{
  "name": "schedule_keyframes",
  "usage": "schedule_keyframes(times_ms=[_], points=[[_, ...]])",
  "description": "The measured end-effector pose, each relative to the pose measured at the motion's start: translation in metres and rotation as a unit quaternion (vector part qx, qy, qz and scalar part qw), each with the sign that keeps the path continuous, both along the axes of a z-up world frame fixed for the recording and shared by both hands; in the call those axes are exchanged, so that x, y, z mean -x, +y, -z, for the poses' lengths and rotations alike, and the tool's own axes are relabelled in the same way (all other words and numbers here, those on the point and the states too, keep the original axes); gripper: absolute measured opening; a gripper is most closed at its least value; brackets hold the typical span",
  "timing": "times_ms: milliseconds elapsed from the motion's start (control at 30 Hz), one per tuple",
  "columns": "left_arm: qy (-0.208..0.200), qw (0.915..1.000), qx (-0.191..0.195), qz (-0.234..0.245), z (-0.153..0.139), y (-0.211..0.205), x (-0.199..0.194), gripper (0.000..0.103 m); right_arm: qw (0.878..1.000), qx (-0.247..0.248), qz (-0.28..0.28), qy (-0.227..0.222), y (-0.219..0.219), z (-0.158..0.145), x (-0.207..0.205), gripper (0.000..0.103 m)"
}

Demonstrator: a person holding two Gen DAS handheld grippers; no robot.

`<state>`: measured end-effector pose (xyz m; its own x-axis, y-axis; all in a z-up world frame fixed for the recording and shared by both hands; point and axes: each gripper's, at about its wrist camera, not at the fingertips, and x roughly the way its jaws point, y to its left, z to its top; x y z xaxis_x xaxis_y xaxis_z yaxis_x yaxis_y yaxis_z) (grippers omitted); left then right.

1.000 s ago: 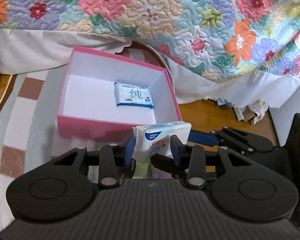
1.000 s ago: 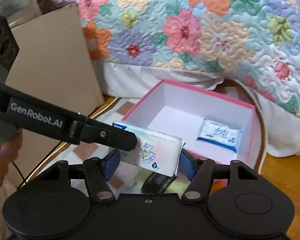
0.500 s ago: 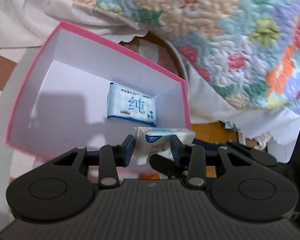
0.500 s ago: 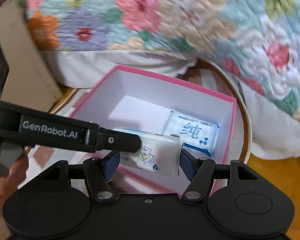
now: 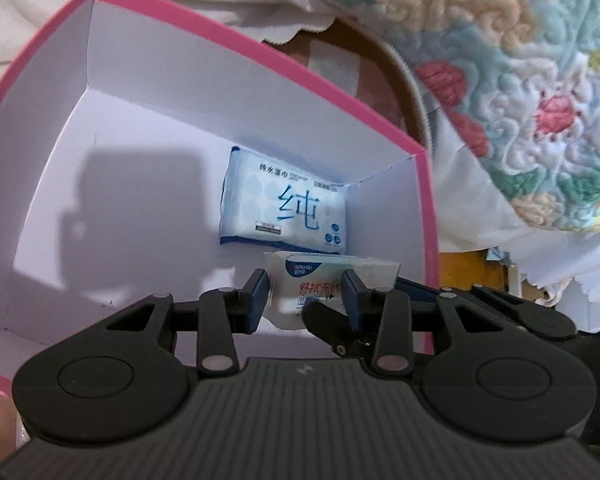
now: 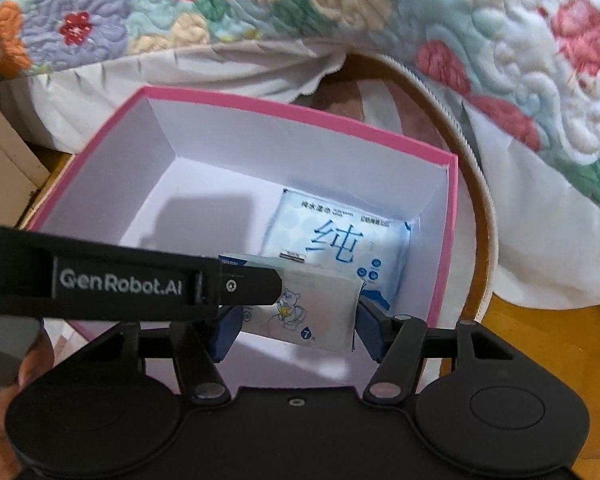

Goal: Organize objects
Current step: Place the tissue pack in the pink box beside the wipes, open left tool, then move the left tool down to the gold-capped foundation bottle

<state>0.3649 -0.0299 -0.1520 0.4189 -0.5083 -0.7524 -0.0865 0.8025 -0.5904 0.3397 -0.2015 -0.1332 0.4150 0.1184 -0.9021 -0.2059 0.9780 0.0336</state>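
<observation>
Both grippers hold one small white wipes pack point(image 5: 316, 286) with a bear print point(image 6: 312, 308) over the open pink box point(image 5: 236, 36). My left gripper point(image 5: 305, 296) is shut on one end of the pack. My right gripper point(image 6: 296, 320) is shut on it across its width. The pack hangs inside the box near its right wall, above the white floor. A blue-and-white wipes pack point(image 5: 286, 210) lies flat on the box floor by the far right corner, also in the right wrist view point(image 6: 336, 236). The left gripper's arm point(image 6: 100, 280) crosses the right wrist view.
The pink box point(image 6: 300, 114) sits on a rug against a bed with a floral quilt point(image 5: 520, 60) and white skirt point(image 6: 180, 64). A round wooden rim point(image 6: 480, 184) curves behind the box. Wood floor point(image 6: 540, 340) lies to the right. A cardboard box point(image 6: 4, 168) stands at the left.
Both grippers have moved forward and down with the bear-print pack, from in front of the pink box to inside it, next to the blue-and-white pack.
</observation>
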Motion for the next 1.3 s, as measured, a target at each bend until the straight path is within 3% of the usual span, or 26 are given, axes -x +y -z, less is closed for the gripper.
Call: schedule_keyframes(times_ms=[100, 167, 333, 533, 600, 867, 1067, 1300], points=[[-0.049, 0.995, -0.087, 0.014, -0.011, -0.012, 0.006, 0.05, 0.999, 0.036, 0.017, 0.012, -0.003, -0.001, -0.002, 0.067], [-0.057, 0.9921, -0.109, 0.026, -0.018, -0.013, 0.013, 0.051, 0.999, 0.039, 0.029, -0.02, -0.008, -0.011, 0.008, 0.074], [-0.032, 0.9933, -0.108, 0.024, -0.029, -0.003, 0.029, 0.053, 0.999, -0.032, 0.021, -0.028, -0.022, -0.022, 0.04, 0.074], [-0.061, 0.9887, -0.119, 0.067, -0.062, 0.01, 0.059, 0.058, 0.997, -0.065, 0.005, -0.046, -0.014, -0.041, 0.075, 0.074], [-0.071, 0.9854, -0.129, 0.086, -0.072, 0.015, 0.074, 0.062, 0.997, -0.073, 0.012, -0.033, -0.013, -0.048, 0.078, 0.074], [-0.076, 0.978, -0.16, 0.11, -0.112, 0.032, 0.123, 0.062, 0.989, -0.144, 0.044, -0.003, -0.021, -0.073, 0.113, 0.074], [-0.075, 0.9793, -0.143, 0.122, -0.14, 0.044, 0.156, 0.062, 0.985, -0.168, 0.023, -0.005, -0.012, -0.102, 0.145, 0.075], [-0.08, 0.983, -0.126, 0.107, -0.15, 0.052, 0.189, 0.062, 0.987, -0.16, -0.024, 0.008, 0.002, -0.113, 0.189, 0.076]])
